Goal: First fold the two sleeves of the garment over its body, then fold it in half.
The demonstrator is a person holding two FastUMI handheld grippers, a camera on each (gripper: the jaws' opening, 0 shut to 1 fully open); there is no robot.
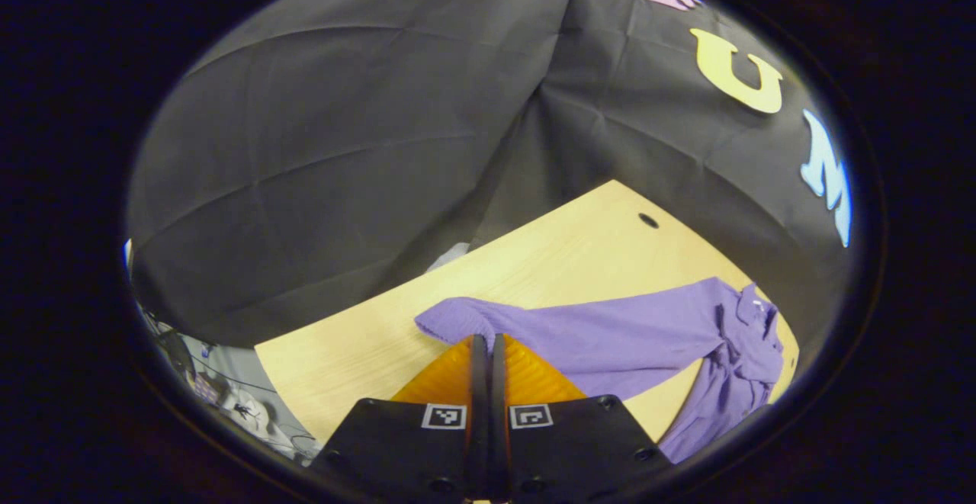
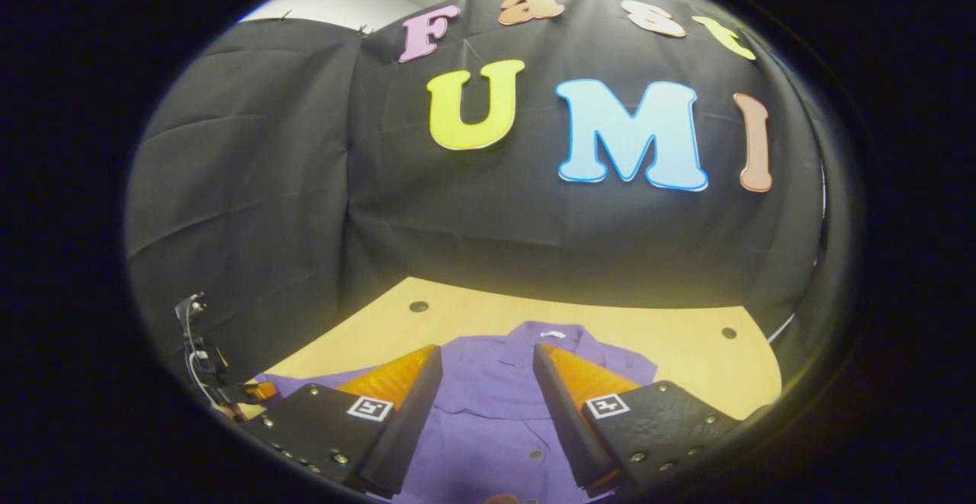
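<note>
A purple button-up shirt lies on the light wooden table, collar toward the booth wall. In the left gripper view its long sleeve stretches from the bunched body across to my left gripper, whose fingers are shut on the cloth just behind the cuff. My right gripper hovers open over the shirt's chest, one finger on each side of the button placket, with nothing between them.
The table has a small dark hole near its far edge, and two more holes near the wall. Black cloth walls close in behind. Cables and clutter lie past the table's left end.
</note>
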